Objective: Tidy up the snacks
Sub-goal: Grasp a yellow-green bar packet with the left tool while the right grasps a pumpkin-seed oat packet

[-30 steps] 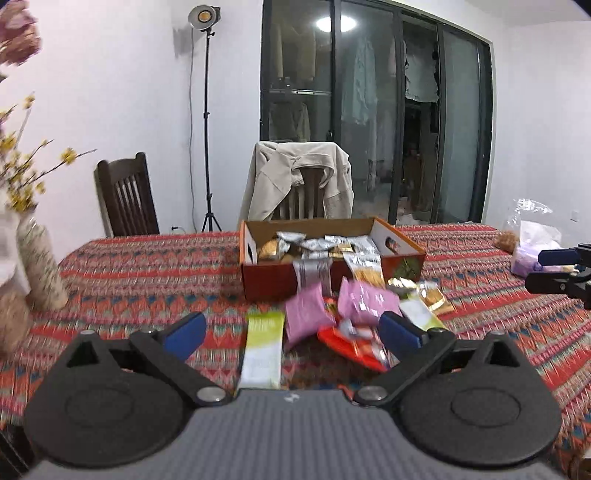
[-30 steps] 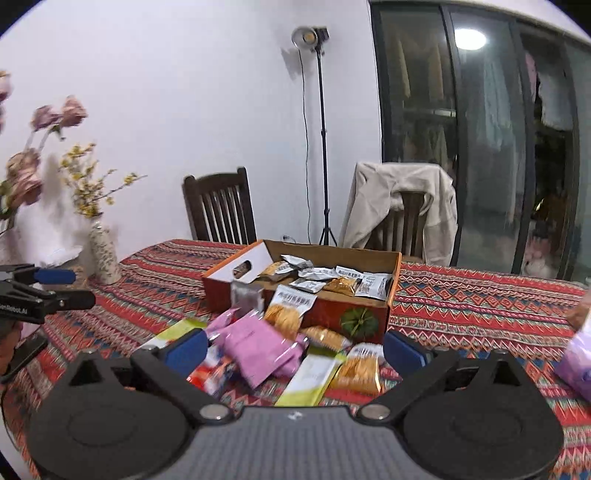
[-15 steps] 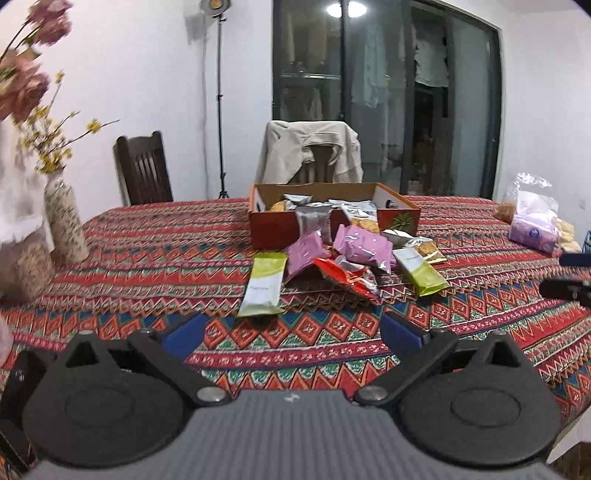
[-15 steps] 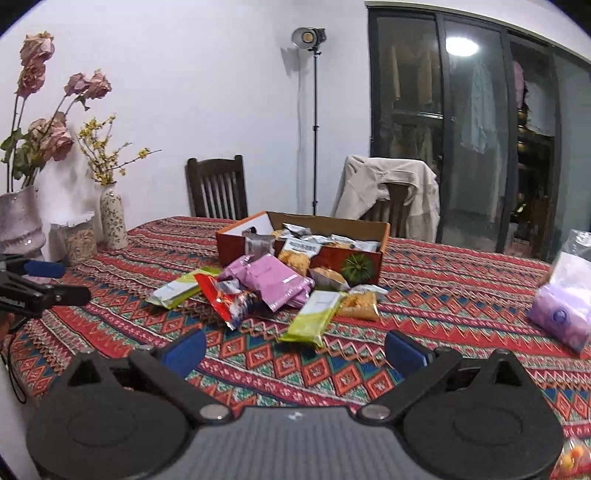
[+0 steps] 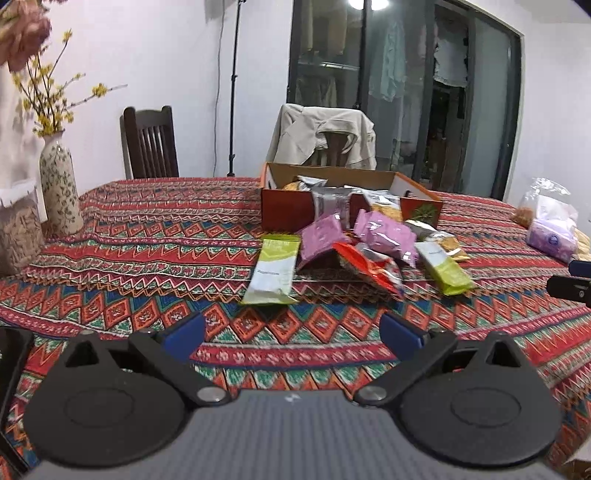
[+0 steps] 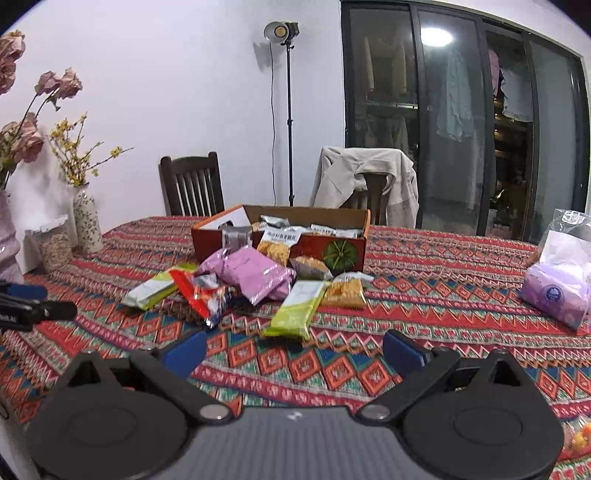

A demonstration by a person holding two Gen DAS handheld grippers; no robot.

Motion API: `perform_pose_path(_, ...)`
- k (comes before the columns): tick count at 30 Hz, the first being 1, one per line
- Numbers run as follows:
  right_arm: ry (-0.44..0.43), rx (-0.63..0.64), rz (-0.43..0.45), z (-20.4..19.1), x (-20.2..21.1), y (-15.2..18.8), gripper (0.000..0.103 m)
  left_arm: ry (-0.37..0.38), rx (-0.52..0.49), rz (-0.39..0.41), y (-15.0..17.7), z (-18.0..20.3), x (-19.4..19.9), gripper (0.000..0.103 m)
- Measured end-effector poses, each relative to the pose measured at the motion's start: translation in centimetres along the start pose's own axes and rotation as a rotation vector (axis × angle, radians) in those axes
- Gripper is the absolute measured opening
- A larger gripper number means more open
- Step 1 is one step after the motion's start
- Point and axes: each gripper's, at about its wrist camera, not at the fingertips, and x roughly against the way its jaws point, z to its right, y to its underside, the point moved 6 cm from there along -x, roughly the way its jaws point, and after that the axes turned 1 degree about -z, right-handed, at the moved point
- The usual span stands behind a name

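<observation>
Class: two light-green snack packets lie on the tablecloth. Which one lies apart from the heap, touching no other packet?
The light-green packet on the heap's left in the left wrist view. The other green packet lies against a crinkled orange-filled packet.

The print on the green packets (image 5: 274, 268) is too small to read, and the box (image 5: 288, 212) wall hides the lower parts of the snacks inside it. The red packet (image 6: 201, 295) is partly covered by the pink bags (image 6: 255, 275). The left gripper (image 6: 33, 306) is cut off by the right view's edge, as are the pink flowers (image 5: 22, 35) in the left view.
</observation>
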Motion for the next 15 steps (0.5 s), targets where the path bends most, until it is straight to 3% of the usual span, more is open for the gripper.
perform_pose_path(3,0.008,-0.003,-0.015,-0.1,-2.3,-0.4,0.090,-0.007,0.012,-0.016,-0.7,-0.8,-2.3,0.098)
perform_pose_path(9,0.011,0.031,-0.053,-0.5,-7.2,-1.3,0.087,-0.014,0.021,-0.064,-2.5,-2.0,-7.6,0.085)
perform_pose_path(12,0.028,0.051,-0.068,-0.2,-9.7,-2.0,0.076,-0.006,0.023,-0.103,-3.0,-2.6,-10.3,0.081)
perform_pose_path(15,0.040,0.048,-0.078,0.6,-11.8,-2.8,0.074,0.001,0.008,-0.121,-3.8,-2.7,-12.2,0.079)
